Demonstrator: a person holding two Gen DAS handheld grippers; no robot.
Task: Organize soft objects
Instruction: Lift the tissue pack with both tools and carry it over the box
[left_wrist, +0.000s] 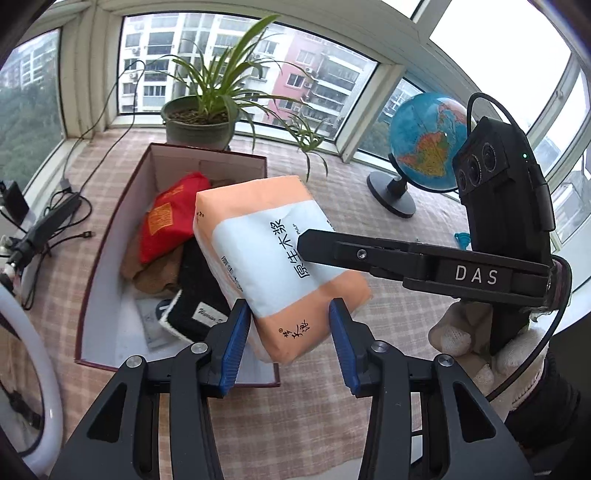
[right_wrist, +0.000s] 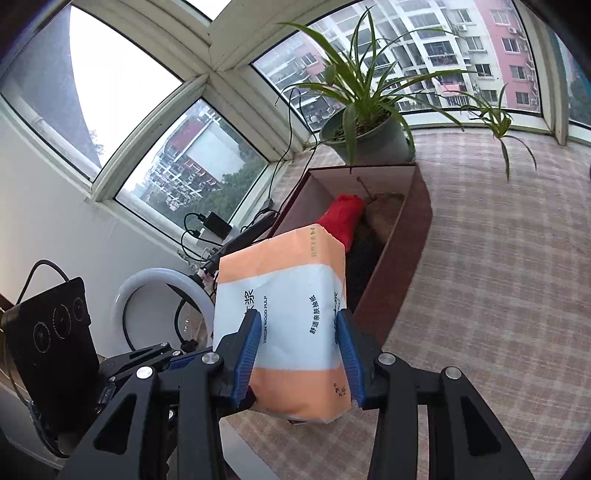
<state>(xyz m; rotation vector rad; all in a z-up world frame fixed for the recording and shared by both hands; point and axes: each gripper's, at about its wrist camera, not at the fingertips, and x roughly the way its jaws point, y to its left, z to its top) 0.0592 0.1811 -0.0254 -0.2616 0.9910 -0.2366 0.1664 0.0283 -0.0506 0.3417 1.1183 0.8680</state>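
We see the open box (left_wrist: 110, 258) on the checked cloth (left_wrist: 388, 369), red and brown soft items inside. Above its near end we hold the tissue pack (left_wrist: 273, 251) aloft, left gripper (left_wrist: 288, 339) and right gripper (right_wrist: 301, 354) both clamped on it.

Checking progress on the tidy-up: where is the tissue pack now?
The tissue pack is held in the air between both hand-held grippers, left and right, just above the box's near end.
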